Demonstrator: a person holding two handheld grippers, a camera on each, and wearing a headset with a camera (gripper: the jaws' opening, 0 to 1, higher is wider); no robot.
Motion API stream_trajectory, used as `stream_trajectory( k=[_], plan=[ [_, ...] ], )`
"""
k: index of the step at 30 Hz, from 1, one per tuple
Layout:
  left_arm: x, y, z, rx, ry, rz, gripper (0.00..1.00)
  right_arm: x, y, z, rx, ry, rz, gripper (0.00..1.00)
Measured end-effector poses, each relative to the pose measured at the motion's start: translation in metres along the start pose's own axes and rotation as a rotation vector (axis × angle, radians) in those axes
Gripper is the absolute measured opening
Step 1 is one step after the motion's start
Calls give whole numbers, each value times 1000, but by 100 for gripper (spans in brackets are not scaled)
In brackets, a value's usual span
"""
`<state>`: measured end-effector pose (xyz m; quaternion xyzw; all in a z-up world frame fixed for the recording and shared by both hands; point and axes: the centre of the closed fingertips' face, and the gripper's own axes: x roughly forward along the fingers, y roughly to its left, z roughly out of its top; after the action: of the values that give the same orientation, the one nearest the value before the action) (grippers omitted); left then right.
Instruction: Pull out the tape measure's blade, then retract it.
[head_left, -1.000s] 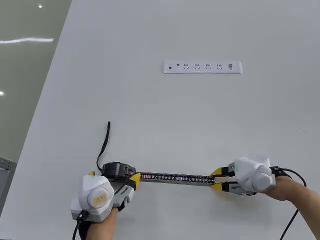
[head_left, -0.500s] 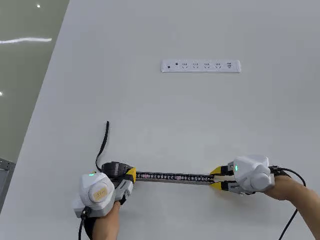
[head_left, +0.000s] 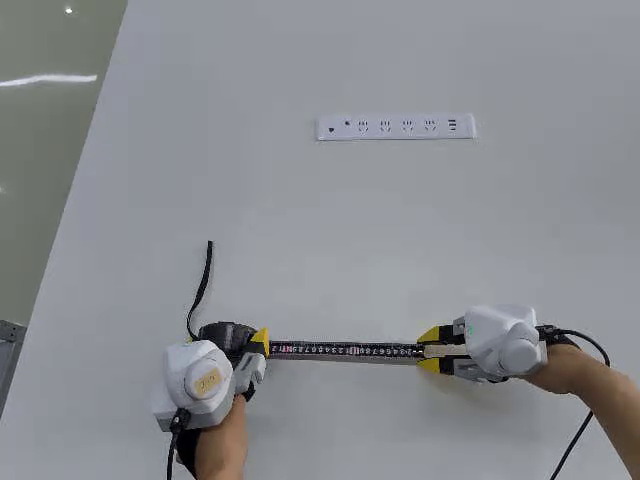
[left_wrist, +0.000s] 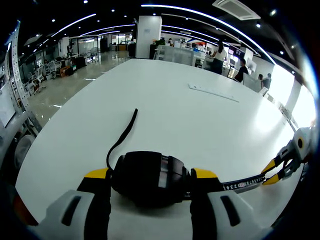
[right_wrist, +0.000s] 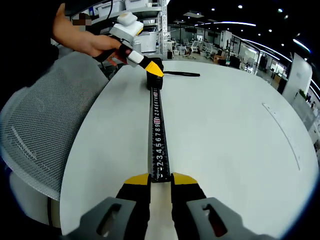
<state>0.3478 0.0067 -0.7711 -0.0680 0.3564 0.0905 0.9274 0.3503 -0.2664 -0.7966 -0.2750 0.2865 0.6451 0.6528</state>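
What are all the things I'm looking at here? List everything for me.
table: one, white, under everything.
power strip: one, white, lying at the far middle of the table.
tape measure case: one, black, near left, between the left gripper's jaws.
blade: one, black with white numerals, stretched from the case across to the right gripper.
strap: one, black, trailing from the case away from the person.
mesh chair: one, grey, beside the table edge.
left gripper: one, white with yellow tips, closed on the case.
right gripper: one, white with yellow tips, pinching the blade's end.
person's arms: two, behind the grippers.
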Motion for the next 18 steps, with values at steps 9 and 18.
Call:
stream_trajectory(
  k=[9, 18],
  plan=[
    [-1, 1, -1, 24, -4, 25, 61, -1, 0, 0, 3, -6, -7, 14],
    [0, 0, -2, 42, -4, 37, 61, -2, 0, 3, -3, -2, -11, 14]
  ],
)
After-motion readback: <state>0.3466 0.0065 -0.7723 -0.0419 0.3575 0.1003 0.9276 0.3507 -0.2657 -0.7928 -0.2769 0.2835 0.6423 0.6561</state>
